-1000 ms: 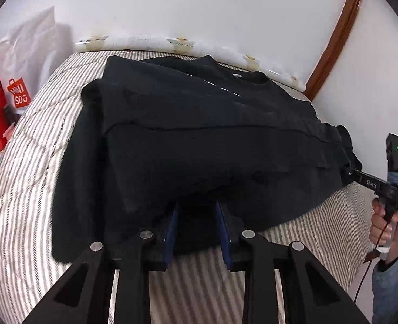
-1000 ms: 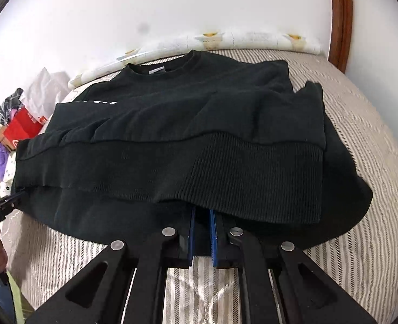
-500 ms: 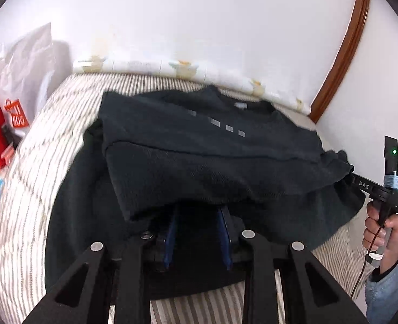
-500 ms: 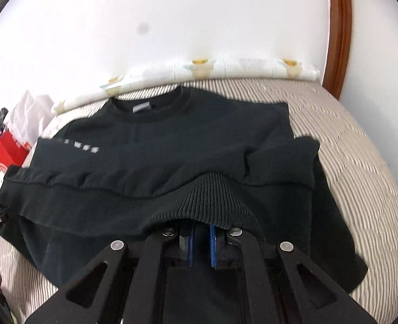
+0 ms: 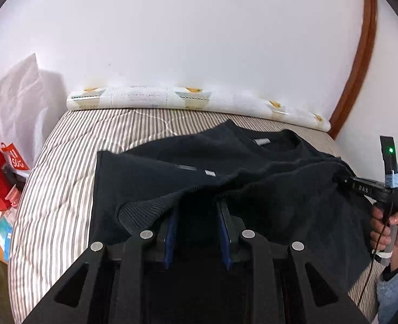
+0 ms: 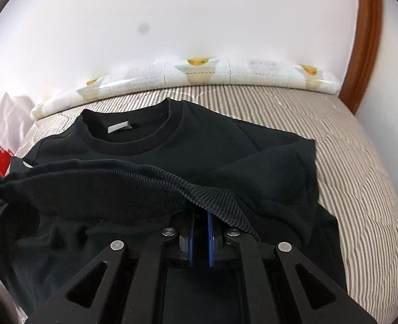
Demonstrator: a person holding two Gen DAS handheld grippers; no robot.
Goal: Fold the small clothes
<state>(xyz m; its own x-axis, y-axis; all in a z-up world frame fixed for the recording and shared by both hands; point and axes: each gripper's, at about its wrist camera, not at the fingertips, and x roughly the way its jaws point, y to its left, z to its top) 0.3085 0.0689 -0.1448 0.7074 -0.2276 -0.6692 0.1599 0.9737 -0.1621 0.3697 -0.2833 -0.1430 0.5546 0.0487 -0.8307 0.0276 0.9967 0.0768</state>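
Note:
A black sweatshirt [image 5: 150, 178] lies on a striped bed [image 5: 64, 162], collar at the far end by the wall. Its ribbed hem [image 6: 207, 191] is lifted and carried over the body toward the collar [image 6: 134, 145]. My left gripper [image 5: 197, 210] holds the hem's left part between its blue pads, with a visible gap filled by cloth. My right gripper [image 6: 200, 216] is shut on the hem's right part; its fingertips are hidden under the rib. The right gripper also shows in the left wrist view [image 5: 342, 179], pinching the hem.
A white wall and a rolled patterned mat [image 6: 199, 75] run along the bed's far edge. A brown wooden frame [image 6: 366, 40] stands at the right. White and red bags [image 5: 7, 135] sit off the bed's left side.
Both grippers have lifted the hem from the near edge and carried it forward over the sweatshirt toward the collar. The fold has grown; the near part now lies doubled.

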